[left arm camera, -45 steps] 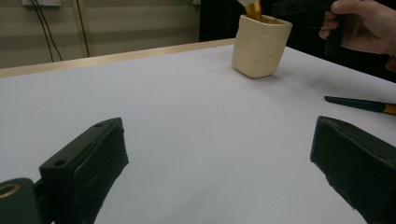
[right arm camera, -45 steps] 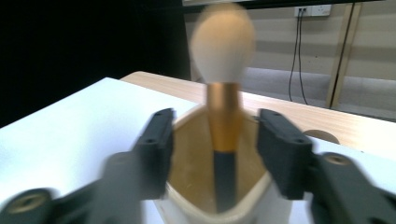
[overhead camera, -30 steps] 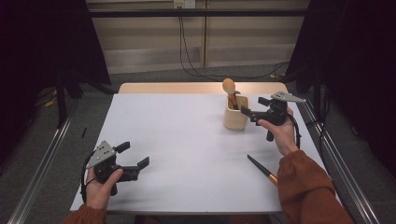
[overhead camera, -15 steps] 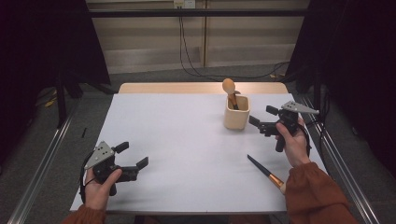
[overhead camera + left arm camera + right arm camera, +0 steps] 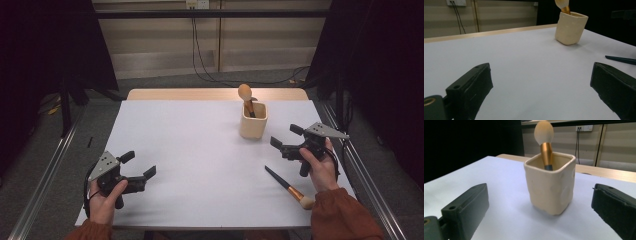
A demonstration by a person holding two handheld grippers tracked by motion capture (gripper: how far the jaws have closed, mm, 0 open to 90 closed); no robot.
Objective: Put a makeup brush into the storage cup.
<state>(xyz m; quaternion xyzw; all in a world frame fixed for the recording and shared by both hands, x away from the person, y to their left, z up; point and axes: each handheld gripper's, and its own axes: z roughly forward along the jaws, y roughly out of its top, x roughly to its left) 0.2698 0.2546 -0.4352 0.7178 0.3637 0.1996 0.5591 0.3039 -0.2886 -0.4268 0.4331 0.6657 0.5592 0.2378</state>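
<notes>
Since a second ago my right gripper [image 5: 283, 136] has drawn back from the cup [image 5: 253, 121] toward me and now hangs over the table [image 5: 190, 150] just right of it, jaws spread wide with nothing between them. In the right gripper view the cup stands ahead of the open jaws, apart from both. One brush [image 5: 246, 98] stands in the cup, head up, leaning against the rim. A second brush [image 5: 288, 187] lies flat on the table near my right hand [image 5: 320, 167], its dark handle pointing toward the cup and its pale head toward me. My left gripper [image 5: 138, 167] has stayed at the near left corner, jaws spread and empty, well apart from both brushes and the cup.
</notes>
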